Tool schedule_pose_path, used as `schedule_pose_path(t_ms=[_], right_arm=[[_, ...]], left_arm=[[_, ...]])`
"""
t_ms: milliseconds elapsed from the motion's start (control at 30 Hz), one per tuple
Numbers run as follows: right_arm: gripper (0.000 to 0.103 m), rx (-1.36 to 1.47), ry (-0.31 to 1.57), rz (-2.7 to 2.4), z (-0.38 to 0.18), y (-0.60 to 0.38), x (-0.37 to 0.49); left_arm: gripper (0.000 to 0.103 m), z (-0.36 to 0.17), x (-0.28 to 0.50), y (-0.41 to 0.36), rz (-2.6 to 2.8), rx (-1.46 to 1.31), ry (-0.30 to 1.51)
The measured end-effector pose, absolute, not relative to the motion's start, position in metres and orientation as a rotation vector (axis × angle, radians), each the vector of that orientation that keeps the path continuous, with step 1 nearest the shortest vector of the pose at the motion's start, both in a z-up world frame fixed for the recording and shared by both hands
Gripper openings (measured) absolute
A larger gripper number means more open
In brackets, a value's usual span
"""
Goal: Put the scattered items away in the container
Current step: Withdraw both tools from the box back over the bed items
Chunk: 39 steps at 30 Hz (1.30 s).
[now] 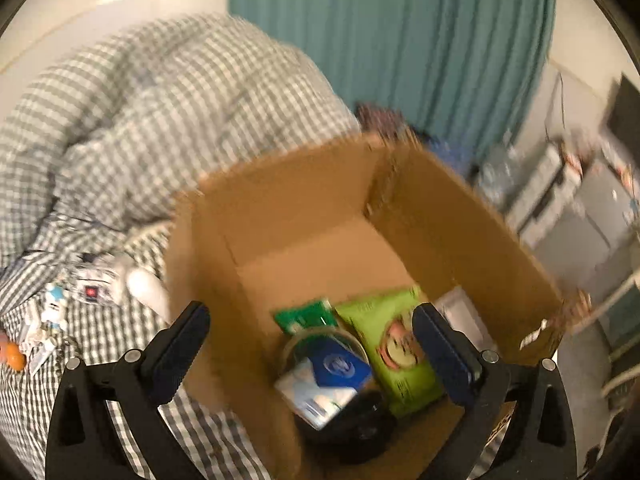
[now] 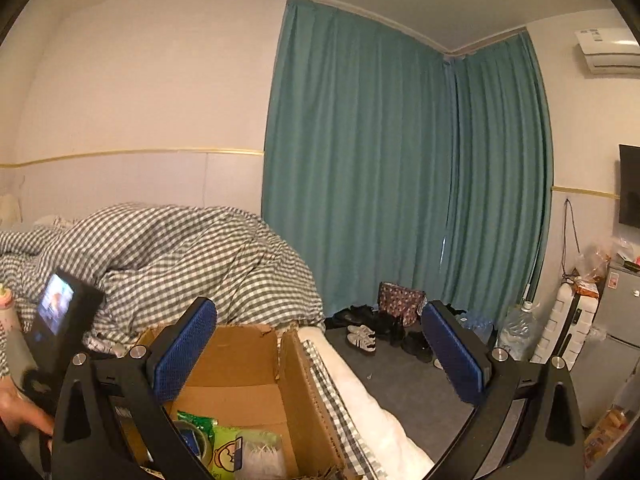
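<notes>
- Centrally, the cardboard box point(image 1: 320, 216) is shown standing on the bed point(image 1: 120, 320), its flaps up; inside lie a green snack packet point(image 1: 390, 332), a darker green packet point(image 1: 306, 314), a tape roll point(image 1: 320, 344) and a blue-and-white pack point(image 1: 328, 380), touching one another at the near end, while the far end of the floor is bare.
- Over the box the left gripper point(image 1: 312, 344) is held tilted downward, jaws spread wide with nothing between them; a drop appears to have been completed.
- Above the near rim the right gripper point(image 2: 320, 344) is pointed almost level toward the curtain point(image 2: 380, 160), jaws likewise wide and empty.
- Judged next: the remaining scattered items point(image 1: 44, 320), a cluster of small objects on the checked sheet left of the box, are to be collected. The left gripper is best lifted clear of the box wall before being swung across, and each item closed upon at its narrowest part; blur leaves their identities uncertain.
- Possible obstruction: the upright left wall of the box stands between gripper and cluster, and the rumpled checked duvet point(image 2: 180, 248) lies near the items.
- Beyond, shoes point(image 2: 364, 336), a patterned bag point(image 2: 400, 300) and a water bottle point(image 2: 518, 328) are seen on the floor, well apart from the task.
</notes>
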State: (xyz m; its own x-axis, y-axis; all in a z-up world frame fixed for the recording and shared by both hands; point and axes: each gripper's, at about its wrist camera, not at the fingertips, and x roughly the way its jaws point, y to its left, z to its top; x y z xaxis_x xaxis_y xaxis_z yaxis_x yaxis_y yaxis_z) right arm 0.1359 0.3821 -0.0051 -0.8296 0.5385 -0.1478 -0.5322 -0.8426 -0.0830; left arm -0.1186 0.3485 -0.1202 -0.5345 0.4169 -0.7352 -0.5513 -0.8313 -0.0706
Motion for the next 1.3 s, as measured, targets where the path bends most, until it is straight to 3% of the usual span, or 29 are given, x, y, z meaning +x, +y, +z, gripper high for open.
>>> schedule_pose_path(t_ms=[300,500,1300], right_arm=[[0.103,-0.294,-0.064,2.629,-0.006,0.353,0.102],[0.103,-0.348,-0.09,2.684,-0.007,0.319,0.067],[0.103,-0.5,-0.191,2.978,-0.027,0.147,-0.044]], left_arm=[[0.103,-0.072,-0.126,0.268,2.596,-0.836,0.049],[0.103,-0.055,-0.123,0.209,2.718,-0.755,0.023],[0.103,-0.061,-0.115,-0.032,3.045,-0.786,-0.136]])
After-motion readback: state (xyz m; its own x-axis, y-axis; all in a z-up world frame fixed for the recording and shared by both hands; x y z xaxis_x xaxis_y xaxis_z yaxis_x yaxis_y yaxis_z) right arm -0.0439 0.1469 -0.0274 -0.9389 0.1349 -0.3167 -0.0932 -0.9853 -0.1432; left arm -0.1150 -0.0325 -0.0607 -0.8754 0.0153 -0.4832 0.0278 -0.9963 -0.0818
